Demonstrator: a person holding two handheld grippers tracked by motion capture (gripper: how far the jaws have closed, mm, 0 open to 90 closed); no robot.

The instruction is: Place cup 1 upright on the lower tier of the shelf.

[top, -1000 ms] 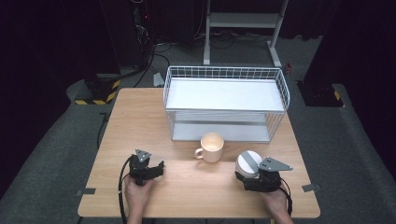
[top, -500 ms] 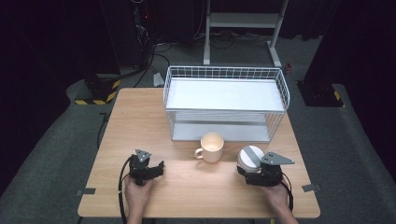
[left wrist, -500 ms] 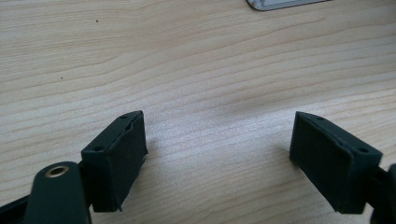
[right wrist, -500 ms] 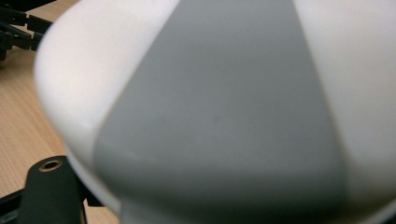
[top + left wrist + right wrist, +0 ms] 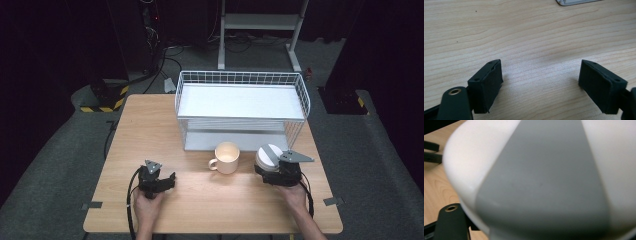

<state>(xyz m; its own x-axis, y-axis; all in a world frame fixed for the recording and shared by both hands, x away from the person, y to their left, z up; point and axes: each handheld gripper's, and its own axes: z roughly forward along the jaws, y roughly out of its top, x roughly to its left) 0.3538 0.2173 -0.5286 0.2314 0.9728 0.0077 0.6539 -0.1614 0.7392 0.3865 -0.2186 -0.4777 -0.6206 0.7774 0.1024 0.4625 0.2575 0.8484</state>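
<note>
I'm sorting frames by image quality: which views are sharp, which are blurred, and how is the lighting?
High view: the table is evenly lit and the surroundings fall into darkness; the cup looks slightly soft. Left gripper view: the wood grain is sharp, with soft shadows under the open left gripper. Right gripper view: the white and grey object sits too close and is out of focus.

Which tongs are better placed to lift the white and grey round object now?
Right. The right tongs are already against the white and grey round object, while the left tongs sit open over bare table.
</note>
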